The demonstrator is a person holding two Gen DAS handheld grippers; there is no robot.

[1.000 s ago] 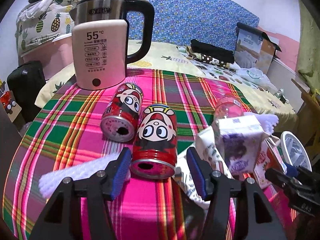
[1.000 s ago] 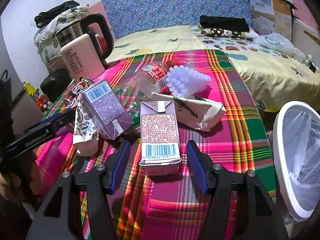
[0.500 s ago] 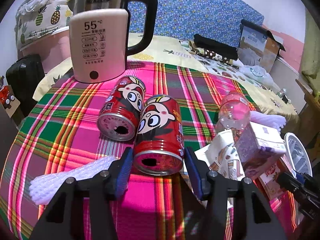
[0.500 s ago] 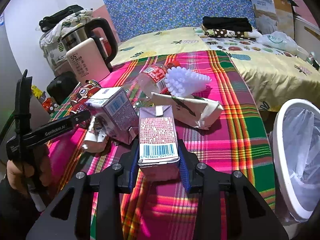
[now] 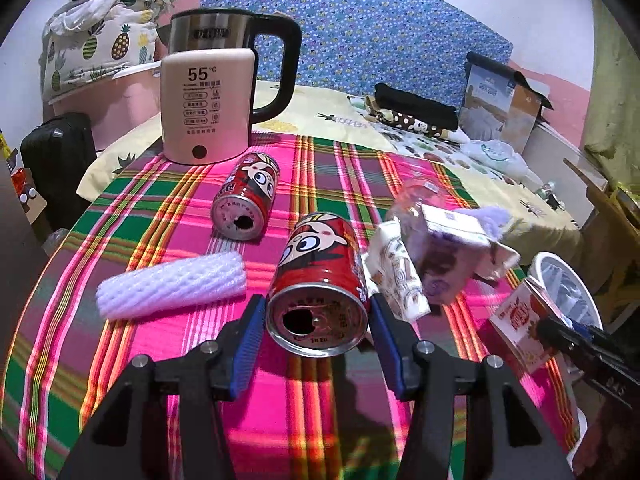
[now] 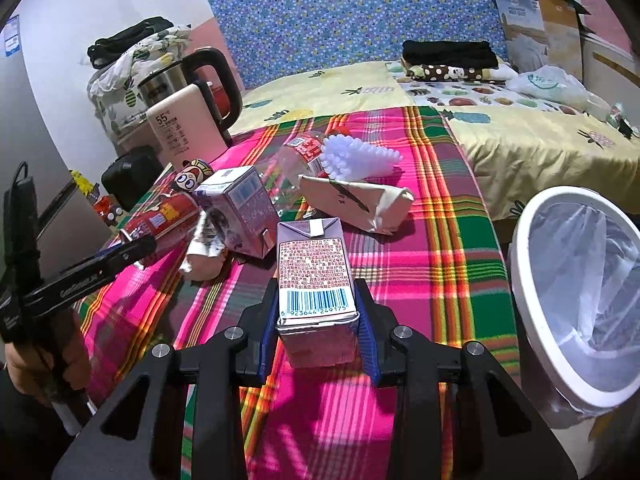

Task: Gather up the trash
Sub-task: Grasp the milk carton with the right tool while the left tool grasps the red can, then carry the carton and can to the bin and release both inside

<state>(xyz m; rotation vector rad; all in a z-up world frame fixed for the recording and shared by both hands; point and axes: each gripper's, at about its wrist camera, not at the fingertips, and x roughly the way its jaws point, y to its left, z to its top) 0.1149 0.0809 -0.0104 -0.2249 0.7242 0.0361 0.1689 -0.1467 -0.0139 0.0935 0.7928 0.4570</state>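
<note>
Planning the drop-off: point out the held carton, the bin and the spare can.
carton [image 6: 316,276], right wrist view, printed top face
bin [image 6: 520,272], right wrist view, white rim
spare can [image 5: 246,196], left wrist view, red side

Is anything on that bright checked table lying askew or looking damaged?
Yes. A second red can lies tipped on its side near the kettle, opening showing. A clear bottle also lies flat, and a crumpled paper package sprawls beside it. No spill shows.
</note>
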